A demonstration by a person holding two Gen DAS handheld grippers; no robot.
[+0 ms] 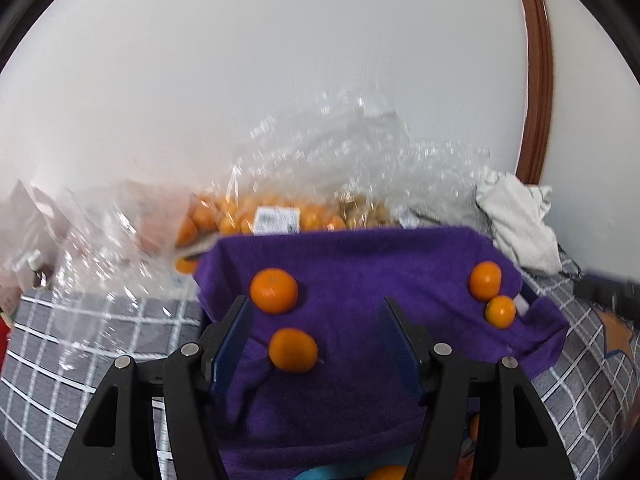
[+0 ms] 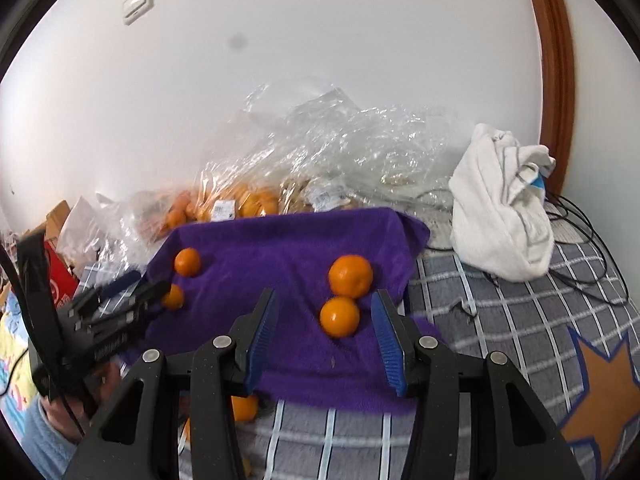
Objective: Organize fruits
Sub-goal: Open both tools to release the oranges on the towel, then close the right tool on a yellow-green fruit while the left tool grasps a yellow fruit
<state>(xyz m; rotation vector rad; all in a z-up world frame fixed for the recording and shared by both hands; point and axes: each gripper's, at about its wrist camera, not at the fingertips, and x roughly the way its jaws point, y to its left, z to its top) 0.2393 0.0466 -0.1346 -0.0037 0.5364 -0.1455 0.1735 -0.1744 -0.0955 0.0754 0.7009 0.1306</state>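
A purple towel (image 1: 360, 360) (image 2: 280, 248) lies on the bed with several loose oranges on it. In the left wrist view, two oranges (image 1: 274, 290) (image 1: 293, 350) lie at the left and two smaller ones (image 1: 485, 280) (image 1: 500, 311) at the right. My left gripper (image 1: 316, 316) (image 2: 140, 288) hangs open above the towel, holding nothing; the nearer left orange lies below, by its left finger. My right gripper (image 2: 324, 300) is open; an orange (image 2: 339, 316) shows between its fingers, untouched, with a bigger orange (image 2: 350, 276) just behind. A clear bag of oranges (image 1: 240, 216) (image 2: 248, 200) lies beyond the towel.
Crumpled clear plastic (image 2: 340, 136) piles against the white wall. A white cloth (image 2: 500, 208) and black cables (image 2: 580, 240) lie at the right. A red box (image 2: 60, 280) stands at the left. The grey checked bedspread (image 2: 500, 340) surrounds the towel. Another orange (image 2: 244, 408) lies at its front edge.
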